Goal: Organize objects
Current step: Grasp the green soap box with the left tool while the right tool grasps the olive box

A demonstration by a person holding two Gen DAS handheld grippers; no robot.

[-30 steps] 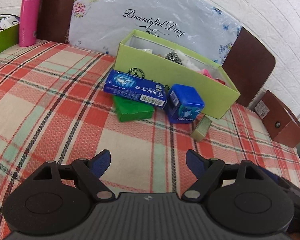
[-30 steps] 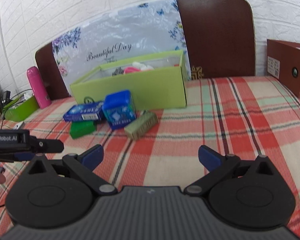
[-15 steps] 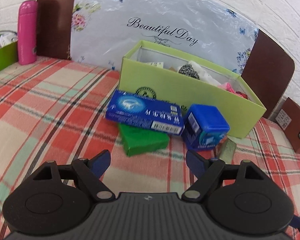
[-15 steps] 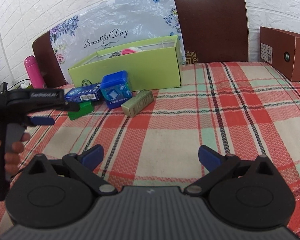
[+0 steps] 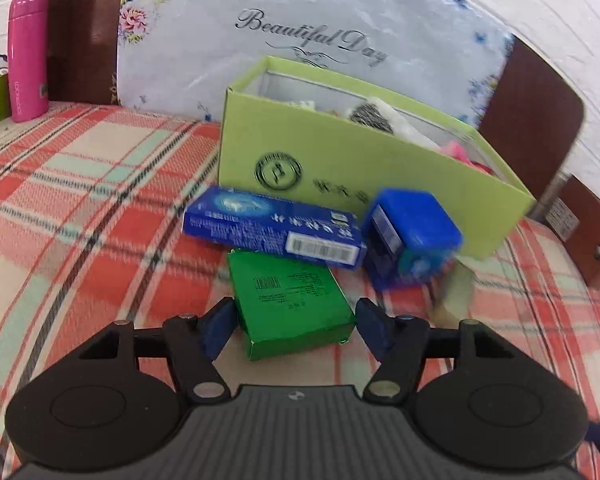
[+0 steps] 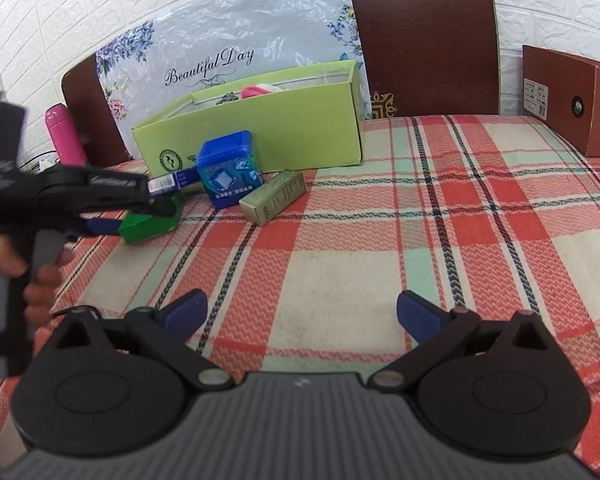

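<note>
A flat green box (image 5: 288, 300) lies on the plaid tablecloth, its far end tucked under a long blue box (image 5: 272, 228). My left gripper (image 5: 294, 320) straddles the green box's near end, and its jaws are closing with the box between them; the pads sit right at its sides. In the right wrist view the left gripper (image 6: 148, 216) reaches onto the green box (image 6: 152, 222) from the left. A blue cube box (image 6: 230, 168) and a small olive box (image 6: 274, 196) sit beside an open lime-green box (image 6: 260, 128). My right gripper (image 6: 300, 310) is open over bare cloth.
A pink bottle (image 5: 28, 52) stands at the far left by a dark chair back (image 5: 84, 28). A floral bag (image 5: 320, 28) leans behind the lime box. A brown carton (image 6: 572, 100) sits at the right edge. A hand (image 6: 40, 280) holds the left gripper's handle.
My left gripper has come forward and down onto the green box, and its jaws have narrowed around it. The right gripper has hardly moved.
</note>
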